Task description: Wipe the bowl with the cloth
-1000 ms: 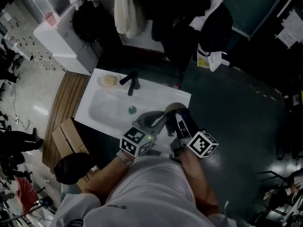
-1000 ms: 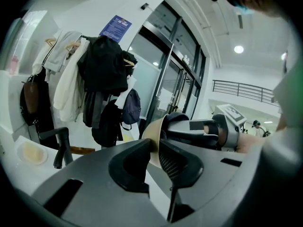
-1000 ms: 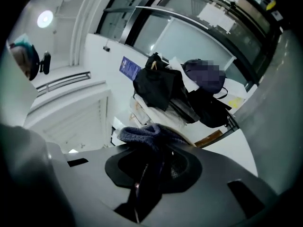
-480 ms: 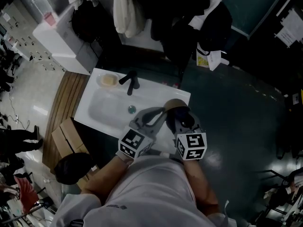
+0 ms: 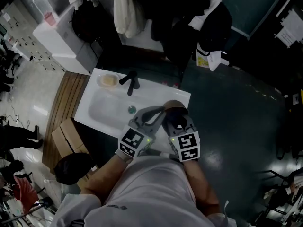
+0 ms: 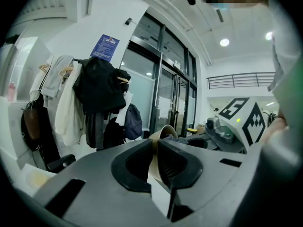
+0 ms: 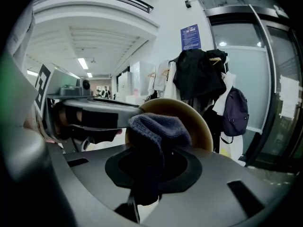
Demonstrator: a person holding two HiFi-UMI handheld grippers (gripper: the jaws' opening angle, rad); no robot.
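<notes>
Right gripper view: mid-wipe by the look of it, with the right gripper (image 7: 150, 161) clamped on a bunched dark cloth (image 7: 156, 126) pressed into the tan bowl (image 7: 196, 119), and the left gripper (image 6: 156, 148) nipped tight on that bowl's rim at the right end of the white sink (image 5: 102, 110). Next, probably: sweep the cloth round the inner wall, rim grip firm. No legible writing: just a blue poster (image 7: 190, 37), too small to read, and a marker cube (image 5: 135, 142) on each of the 2 grippers.

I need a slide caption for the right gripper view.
Right gripper holds a dark cloth at the tan bowl clamped by the left gripper.
</notes>
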